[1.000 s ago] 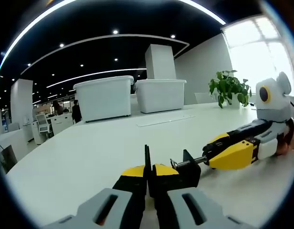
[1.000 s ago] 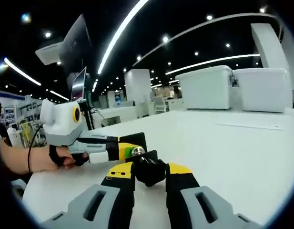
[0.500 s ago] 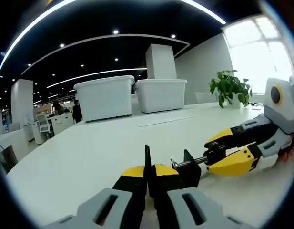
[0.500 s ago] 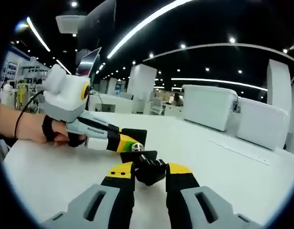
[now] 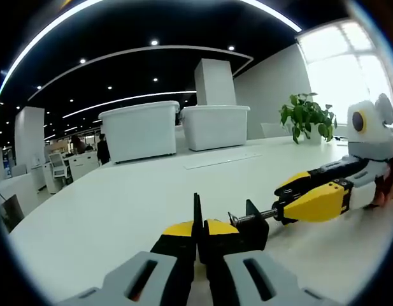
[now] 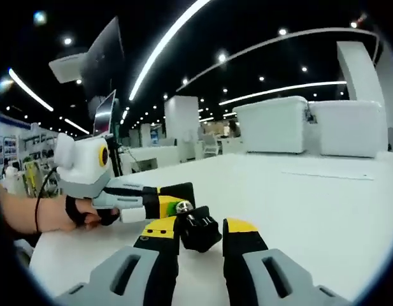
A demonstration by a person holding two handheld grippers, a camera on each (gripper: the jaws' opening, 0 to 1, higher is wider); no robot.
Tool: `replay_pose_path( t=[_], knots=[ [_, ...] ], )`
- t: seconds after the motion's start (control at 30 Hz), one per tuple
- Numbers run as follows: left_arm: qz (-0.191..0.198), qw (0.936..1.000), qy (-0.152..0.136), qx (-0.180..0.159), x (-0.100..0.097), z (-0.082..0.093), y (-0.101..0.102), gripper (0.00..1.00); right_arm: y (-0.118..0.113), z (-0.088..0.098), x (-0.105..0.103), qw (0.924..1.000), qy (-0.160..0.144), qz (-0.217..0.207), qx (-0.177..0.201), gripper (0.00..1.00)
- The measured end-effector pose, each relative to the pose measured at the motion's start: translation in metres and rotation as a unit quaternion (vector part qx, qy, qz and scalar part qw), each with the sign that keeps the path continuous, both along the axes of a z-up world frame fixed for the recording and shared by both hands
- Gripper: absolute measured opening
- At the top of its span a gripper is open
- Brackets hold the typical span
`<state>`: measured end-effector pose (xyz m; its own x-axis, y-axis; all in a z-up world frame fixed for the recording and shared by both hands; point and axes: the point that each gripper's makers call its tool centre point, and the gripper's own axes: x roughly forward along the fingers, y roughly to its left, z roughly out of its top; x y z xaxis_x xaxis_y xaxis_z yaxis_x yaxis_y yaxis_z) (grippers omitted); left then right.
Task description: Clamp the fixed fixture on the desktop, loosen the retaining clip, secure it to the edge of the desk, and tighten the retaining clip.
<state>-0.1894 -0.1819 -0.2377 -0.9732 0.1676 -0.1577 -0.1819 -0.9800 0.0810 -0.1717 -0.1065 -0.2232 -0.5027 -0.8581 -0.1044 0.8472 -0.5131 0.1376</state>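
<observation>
Two claws grip one black metal screw clamp point(image 5: 237, 231) on the white surface point(image 5: 120, 204). The left claw point(image 5: 201, 231) pinches its flat bar; the right claw point(image 6: 201, 228) is clamped on its knob.

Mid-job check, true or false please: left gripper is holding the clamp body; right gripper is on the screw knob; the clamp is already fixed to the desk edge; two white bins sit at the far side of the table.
1. The left gripper holds the black clamp: true.
2. The right gripper grips the screw knob: true.
3. The clamp is fixed to the desk edge: false, it lies on the white table.
4. Three white bins stand at the table's far side: false, two.
</observation>
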Motion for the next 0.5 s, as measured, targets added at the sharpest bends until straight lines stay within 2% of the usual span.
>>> replay_pose_path(
  t=[0.13, 0.17, 0.23, 0.5],
  knots=[
    [0.000, 1.0000, -0.001, 0.001, -0.0003, 0.0000, -0.0002, 0.05, -0.0023, -0.0029, 0.0010, 1.0000, -0.005, 0.003, 0.004, 0.24],
    [0.000, 1.0000, -0.001, 0.001, -0.0003, 0.0001, -0.0002, 0.05, -0.0030, -0.0038, 0.0012, 0.9999, -0.008, 0.001, 0.007, 0.21],
    [0.000, 1.0000, 0.000, 0.000, -0.0003, 0.0002, -0.0004, 0.05, -0.0026, -0.0065, 0.0029, 0.9997, -0.026, -0.003, 0.005, 0.20],
    [0.000, 1.0000, 0.000, -0.002, 0.0007, 0.0003, -0.0002, 0.05, -0.0035, -0.0052, 0.0032, 0.9999, -0.002, 0.006, 0.011, 0.19]
  ],
)
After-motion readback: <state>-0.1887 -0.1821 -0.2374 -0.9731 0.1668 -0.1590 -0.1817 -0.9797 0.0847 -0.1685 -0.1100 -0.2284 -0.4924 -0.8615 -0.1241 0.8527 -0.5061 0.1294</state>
